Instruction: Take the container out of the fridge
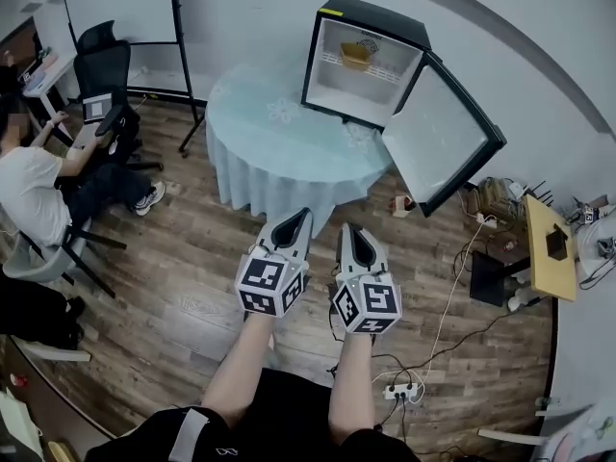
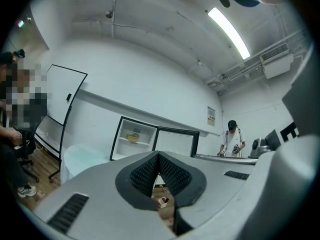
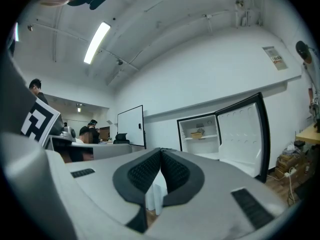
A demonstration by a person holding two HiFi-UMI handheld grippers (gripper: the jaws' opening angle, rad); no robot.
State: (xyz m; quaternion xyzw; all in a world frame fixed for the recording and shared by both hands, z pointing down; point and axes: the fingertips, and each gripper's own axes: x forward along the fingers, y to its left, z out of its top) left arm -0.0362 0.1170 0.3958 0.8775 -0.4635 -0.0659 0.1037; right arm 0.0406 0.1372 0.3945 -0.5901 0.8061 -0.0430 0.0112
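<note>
A small black fridge (image 1: 337, 15) stands on a round table with a pale blue cloth (image 1: 260, 142), its door (image 1: 445, 135) swung open to the right. A yellow container (image 1: 355, 55) sits on the fridge's upper shelf; it also shows as the container (image 2: 132, 137) in the left gripper view and the container (image 3: 198, 133) in the right gripper view. My left gripper (image 1: 302, 214) and right gripper (image 1: 347, 228) hang side by side over the wooden floor, well short of the table. Both are shut with nothing between the jaws.
A person sits at a desk with office chairs (image 1: 104, 70) at the left. A whiteboard on a stand (image 1: 120, 6) is behind the table. Cables and a power strip (image 1: 402, 391) lie on the floor at right, near a small wooden table (image 1: 549, 248). Another person (image 2: 232, 139) stands far off.
</note>
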